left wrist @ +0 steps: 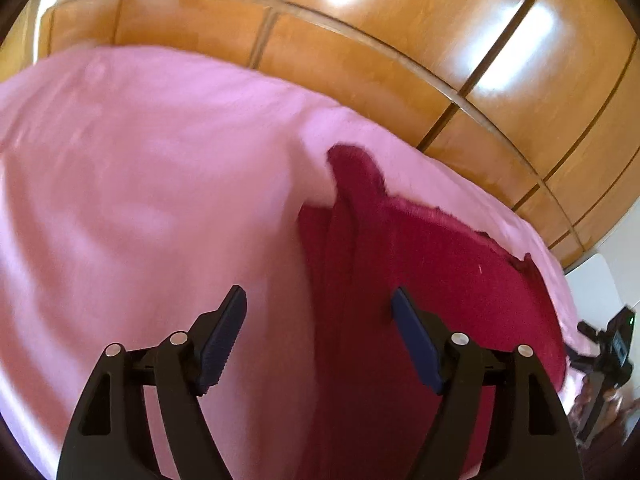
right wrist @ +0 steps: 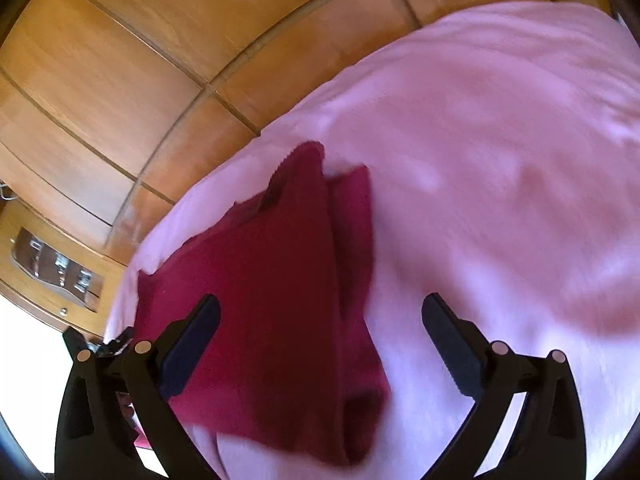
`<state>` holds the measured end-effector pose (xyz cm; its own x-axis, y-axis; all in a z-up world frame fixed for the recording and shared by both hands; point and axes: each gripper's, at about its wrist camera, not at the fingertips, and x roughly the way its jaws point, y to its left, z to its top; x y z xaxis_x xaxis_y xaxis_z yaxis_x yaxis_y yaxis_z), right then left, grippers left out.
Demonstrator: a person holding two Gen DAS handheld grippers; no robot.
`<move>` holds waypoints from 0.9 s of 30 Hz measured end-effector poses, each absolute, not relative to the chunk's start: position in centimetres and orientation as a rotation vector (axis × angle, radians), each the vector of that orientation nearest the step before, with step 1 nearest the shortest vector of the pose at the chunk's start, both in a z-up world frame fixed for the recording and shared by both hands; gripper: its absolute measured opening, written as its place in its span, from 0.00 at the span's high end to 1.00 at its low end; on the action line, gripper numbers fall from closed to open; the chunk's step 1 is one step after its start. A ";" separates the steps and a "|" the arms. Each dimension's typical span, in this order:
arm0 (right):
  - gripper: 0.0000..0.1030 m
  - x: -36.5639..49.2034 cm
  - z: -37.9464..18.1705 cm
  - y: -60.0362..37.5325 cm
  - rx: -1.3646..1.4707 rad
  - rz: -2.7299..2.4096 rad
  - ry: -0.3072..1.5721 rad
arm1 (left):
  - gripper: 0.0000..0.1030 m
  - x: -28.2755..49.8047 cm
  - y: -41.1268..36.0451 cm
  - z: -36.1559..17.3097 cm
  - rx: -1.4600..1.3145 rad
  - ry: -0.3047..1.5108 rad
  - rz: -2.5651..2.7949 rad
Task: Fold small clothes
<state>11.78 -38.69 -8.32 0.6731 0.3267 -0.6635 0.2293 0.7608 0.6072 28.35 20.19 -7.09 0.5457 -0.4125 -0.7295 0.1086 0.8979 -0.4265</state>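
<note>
A dark red knitted garment [left wrist: 420, 280] lies on a pink bedspread [left wrist: 140, 200], partly folded with a lengthwise ridge and one narrow end pointing away. My left gripper [left wrist: 318, 304] is open and empty, just above the garment's left edge. In the right wrist view the same garment [right wrist: 272, 288] lies on the bedspread [right wrist: 500, 160] with a folded strip along its right side. My right gripper [right wrist: 320, 312] is open and empty above the garment. Both views are blurred.
Wooden wardrobe doors [left wrist: 400, 40] stand beyond the bed's far edge and show in the right wrist view [right wrist: 120, 80]. The other gripper [left wrist: 608, 344] shows at the right edge. A wooden dresser [right wrist: 60, 276] stands at the left.
</note>
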 end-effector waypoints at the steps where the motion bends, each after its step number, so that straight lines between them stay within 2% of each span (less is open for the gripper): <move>1: 0.02 10.9 -8.4 -38.8 0.733 0.070 0.863 | 0.28 27.6 20.7 -7.3 -0.368 0.953 -0.316; 5: 0.04 7.8 -8.7 -38.6 0.742 0.082 0.898 | 0.28 24.7 22.4 -7.7 -0.444 0.969 -0.342; 6: 0.10 7.2 -8.7 -38.4 0.746 0.100 0.897 | 0.28 24.1 22.6 -7.7 -0.453 0.972 -0.361; 7: 0.25 6.7 -8.8 -38.1 0.744 0.117 0.900 | 0.28 23.3 22.8 -7.7 -0.462 0.971 -0.385; 8: 0.31 6.7 -8.8 -37.7 0.725 0.128 0.910 | 0.28 22.9 22.7 -7.7 -0.465 0.968 -0.400; 12: 0.39 6.6 -9.1 -36.8 0.725 0.152 0.912 | 0.28 21.4 22.5 -7.7 -0.477 0.961 -0.478; 16: 0.77 7.6 -9.5 -35.3 0.618 0.114 0.964 | 0.28 21.0 21.4 -8.0 -0.443 0.976 -0.504; 17: 0.81 7.4 -9.4 -35.4 0.602 0.103 0.968 | 0.37 21.0 21.3 -8.2 -0.429 0.980 -0.498; 18: 0.85 7.3 -9.3 -35.4 0.596 0.096 0.966 | 0.62 21.2 20.9 -8.4 -0.407 0.993 -0.512; 21: 0.88 6.9 -7.8 -35.6 0.576 0.094 0.926 | 0.86 21.3 20.7 -8.5 -0.351 1.001 -0.507; 22: 0.96 6.7 -7.4 -35.6 0.562 0.095 0.918 | 0.88 21.4 20.7 -8.4 -0.325 0.995 -0.502; 25: 0.96 6.2 -7.7 -35.6 0.514 0.077 0.951 | 0.89 21.5 20.8 -8.7 -0.289 1.002 -0.496; 27: 0.97 6.6 -9.9 -36.1 0.526 0.032 1.007 | 0.89 21.6 20.7 -9.2 -0.290 1.015 -0.496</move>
